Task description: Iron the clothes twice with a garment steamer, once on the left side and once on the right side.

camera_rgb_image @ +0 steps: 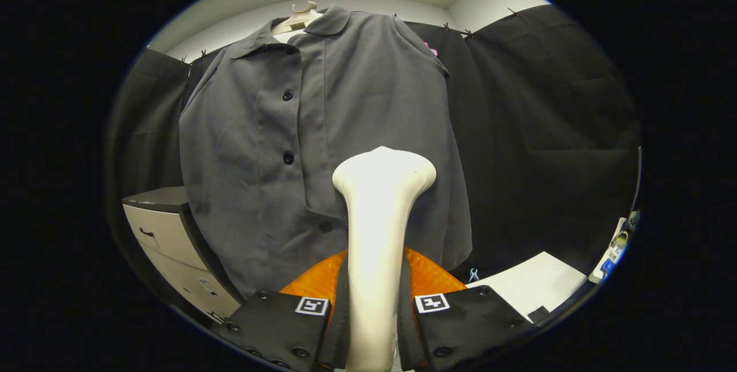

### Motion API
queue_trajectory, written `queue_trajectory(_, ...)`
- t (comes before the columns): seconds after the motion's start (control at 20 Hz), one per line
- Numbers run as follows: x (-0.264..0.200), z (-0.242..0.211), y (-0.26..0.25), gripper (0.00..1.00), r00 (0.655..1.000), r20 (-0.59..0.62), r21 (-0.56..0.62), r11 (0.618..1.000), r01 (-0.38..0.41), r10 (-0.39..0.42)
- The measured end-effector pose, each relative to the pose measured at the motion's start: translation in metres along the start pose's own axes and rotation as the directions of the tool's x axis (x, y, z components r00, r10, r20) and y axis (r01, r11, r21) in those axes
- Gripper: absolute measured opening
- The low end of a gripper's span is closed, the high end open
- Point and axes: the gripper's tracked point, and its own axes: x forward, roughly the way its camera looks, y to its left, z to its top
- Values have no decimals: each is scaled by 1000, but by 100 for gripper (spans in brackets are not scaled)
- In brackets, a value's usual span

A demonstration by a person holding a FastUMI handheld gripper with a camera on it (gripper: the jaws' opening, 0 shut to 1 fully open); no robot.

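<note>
Claw (377, 308) clamped tight on cream plastic garment steamer (380, 216). Steamer head sits against the grey buttoned shirt (276, 147) hanging ahead, right of its buttons.

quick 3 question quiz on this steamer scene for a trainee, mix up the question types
1. True or false: the claw is shut on the garment steamer.
2. The steamer's head points at: A) a drawer cabinet B) a grey shirt C) a white surface
3. Fill in: the shirt hangs on a ____.

Key
1. True; both fingers press the handle.
2. B, the grey shirt; the drawer cabinet stands beside it.
3. hanger
</note>
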Motion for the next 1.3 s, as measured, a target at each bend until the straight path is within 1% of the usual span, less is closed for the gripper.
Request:
queue_trajectory(0.15,-5,-23,-3,41,1000,-30,15,1000,-1,1)
queue_trajectory(0.35,-9,-38,-9,41,998,-54,12,1000,11,-11)
queue_trajectory(0.55,-19,-36,-12,41,999,-45,8,1000,20,-20)
queue_trajectory(0.85,-58,2,10,40,1000,15,-5,1000,8,-8)
queue_trajectory(1.0,-80,32,35,41,998,58,1,1000,-23,23)
queue_trajectory(1.3,-127,96,73,41,988,151,6,999,-46,44)
